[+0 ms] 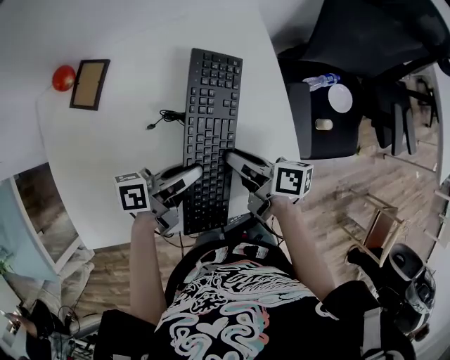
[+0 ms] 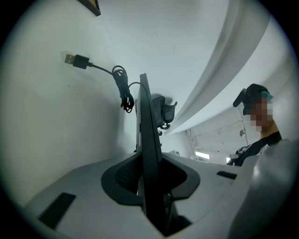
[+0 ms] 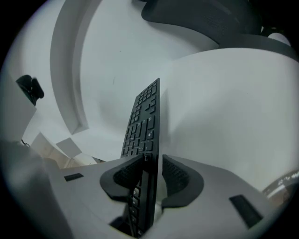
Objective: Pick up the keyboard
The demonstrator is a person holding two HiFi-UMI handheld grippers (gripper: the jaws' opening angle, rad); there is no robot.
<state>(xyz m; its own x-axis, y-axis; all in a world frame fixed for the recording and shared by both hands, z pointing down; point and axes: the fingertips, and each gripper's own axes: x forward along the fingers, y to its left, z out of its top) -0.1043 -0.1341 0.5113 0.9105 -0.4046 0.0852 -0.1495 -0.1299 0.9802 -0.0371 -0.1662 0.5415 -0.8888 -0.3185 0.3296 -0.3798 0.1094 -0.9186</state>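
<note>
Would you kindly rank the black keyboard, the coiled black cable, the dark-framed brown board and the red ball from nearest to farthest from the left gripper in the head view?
1. Black keyboard: in the left gripper's jaws.
2. Coiled black cable: left of the keyboard.
3. Dark-framed brown board: far left.
4. Red ball: beside the board, farthest left.

Keyboard [image 2: 148,140] seen edge-on between the fingers [image 2: 122,179] of the left gripper [image 2: 150,164]: keys hidden. Fingers [image 3: 181,178] of the right gripper [image 3: 152,169] partly cover its nearest rows. Beyond the left fingers, framed board [image 2: 90,5] cut by top edge.
</note>
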